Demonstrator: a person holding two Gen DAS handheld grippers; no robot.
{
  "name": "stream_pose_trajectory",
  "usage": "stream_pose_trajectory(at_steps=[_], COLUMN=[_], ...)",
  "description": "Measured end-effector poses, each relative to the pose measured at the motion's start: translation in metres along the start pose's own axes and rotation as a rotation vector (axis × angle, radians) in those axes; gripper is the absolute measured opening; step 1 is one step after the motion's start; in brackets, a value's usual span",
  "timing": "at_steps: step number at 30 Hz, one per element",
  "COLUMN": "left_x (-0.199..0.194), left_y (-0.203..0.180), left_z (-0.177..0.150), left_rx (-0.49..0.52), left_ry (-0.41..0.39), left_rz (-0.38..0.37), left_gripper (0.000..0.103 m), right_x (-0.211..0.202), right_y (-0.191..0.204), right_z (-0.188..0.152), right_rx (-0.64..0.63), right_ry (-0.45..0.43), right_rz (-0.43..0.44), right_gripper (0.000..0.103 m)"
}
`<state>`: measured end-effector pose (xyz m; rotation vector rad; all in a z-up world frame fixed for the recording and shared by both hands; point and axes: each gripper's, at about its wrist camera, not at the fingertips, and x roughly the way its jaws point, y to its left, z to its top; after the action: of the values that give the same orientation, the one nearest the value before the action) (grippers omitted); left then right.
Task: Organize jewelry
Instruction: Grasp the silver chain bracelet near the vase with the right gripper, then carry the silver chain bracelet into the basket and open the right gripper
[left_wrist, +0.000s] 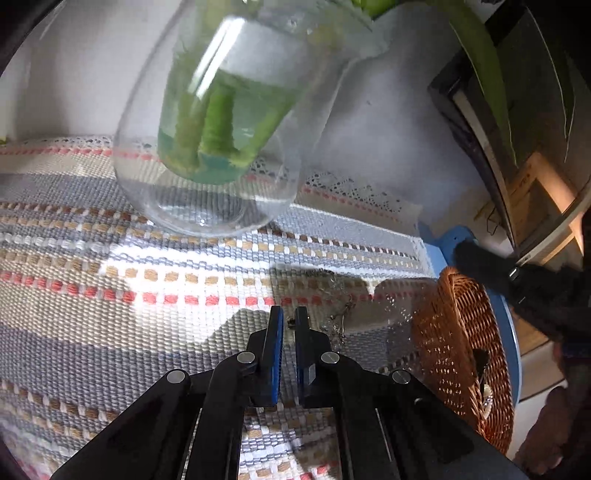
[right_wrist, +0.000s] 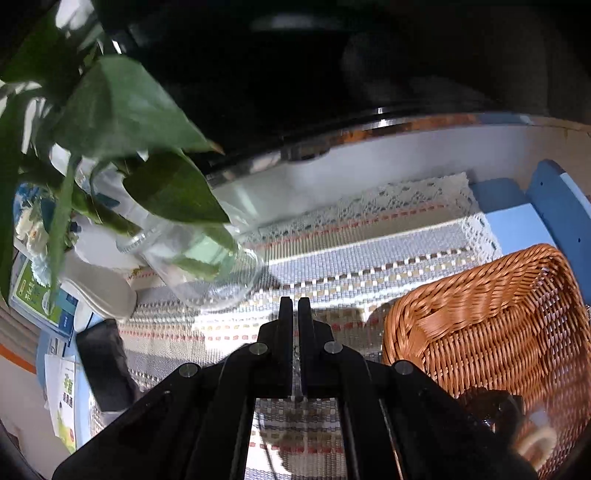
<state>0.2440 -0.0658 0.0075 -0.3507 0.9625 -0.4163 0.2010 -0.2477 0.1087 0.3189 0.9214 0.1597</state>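
In the left wrist view my left gripper (left_wrist: 289, 322) is nearly shut just above the woven mat (left_wrist: 147, 288), with a small dark bit between its fingertips. A silver chain (left_wrist: 341, 317) lies on the mat just right of the fingertips. The wicker basket (left_wrist: 461, 354) stands at the right with a few pieces of jewelry inside (left_wrist: 484, 384). In the right wrist view my right gripper (right_wrist: 294, 310) is shut, with a thin silver chain (right_wrist: 295, 354) hanging between the fingers, left of the wicker basket (right_wrist: 491, 317). Dark jewelry (right_wrist: 491, 410) lies in the basket.
A glass vase (left_wrist: 207, 155) with green stems and water stands on the mat ahead of the left gripper; it shows in the right view (right_wrist: 207, 273) too. A blue table edge (left_wrist: 439, 243), a black phone (right_wrist: 103, 365) and booklets (right_wrist: 40, 295) lie at the sides.
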Motion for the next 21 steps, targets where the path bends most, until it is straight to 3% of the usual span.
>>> stream_pose_trajectory(at_steps=[4,6,8,10,12,15,17,18,19,20,21], left_x=[-0.023,-0.036,-0.048,-0.059,-0.065,-0.074,-0.077,-0.076,-0.075,-0.075,-0.074], left_y=[0.008,0.016,0.029,0.043,0.059,0.074,0.077,0.077,0.076,0.075,0.072], left_z=[0.002,0.002,0.001,-0.003,-0.004,-0.011,-0.014,-0.015,-0.015,-0.014,-0.014], left_rx=[-0.017,-0.020,-0.038,-0.071,-0.104,-0.136,-0.143,-0.142,-0.141,-0.138,-0.134], left_ry=[-0.037,-0.052,-0.058,-0.059,-0.062,-0.060,-0.060,-0.060,-0.061,-0.063,-0.064], left_rz=[0.006,0.021,0.044,0.066,0.089,0.113,0.118,0.119,0.116,0.111,0.107], left_gripper=[0.005,0.005,0.005,0.005,0.005,0.006,0.006,0.006,0.006,0.005,0.006], right_x=[0.013,0.017,0.028,0.045,0.058,0.085,0.087,0.092,0.094,0.095,0.095], right_y=[0.006,0.013,0.022,0.028,0.030,0.034,0.042,0.045,0.048,0.050,0.050], right_z=[-0.006,-0.010,-0.016,-0.025,-0.035,-0.055,-0.060,-0.061,-0.062,-0.062,-0.062], right_rx=[0.030,0.004,-0.028,-0.022,-0.001,-0.019,-0.079,-0.109,-0.136,-0.158,-0.162], right_ry=[0.055,0.053,0.067,0.101,0.108,0.124,0.057,0.076,0.065,0.062,0.063], right_rz=[0.013,0.019,0.014,-0.009,-0.094,-0.222,-0.243,-0.256,-0.278,-0.282,-0.277], right_gripper=[0.017,0.035,0.045,0.047,0.050,0.051,0.051,0.049,0.040,0.022,0.020])
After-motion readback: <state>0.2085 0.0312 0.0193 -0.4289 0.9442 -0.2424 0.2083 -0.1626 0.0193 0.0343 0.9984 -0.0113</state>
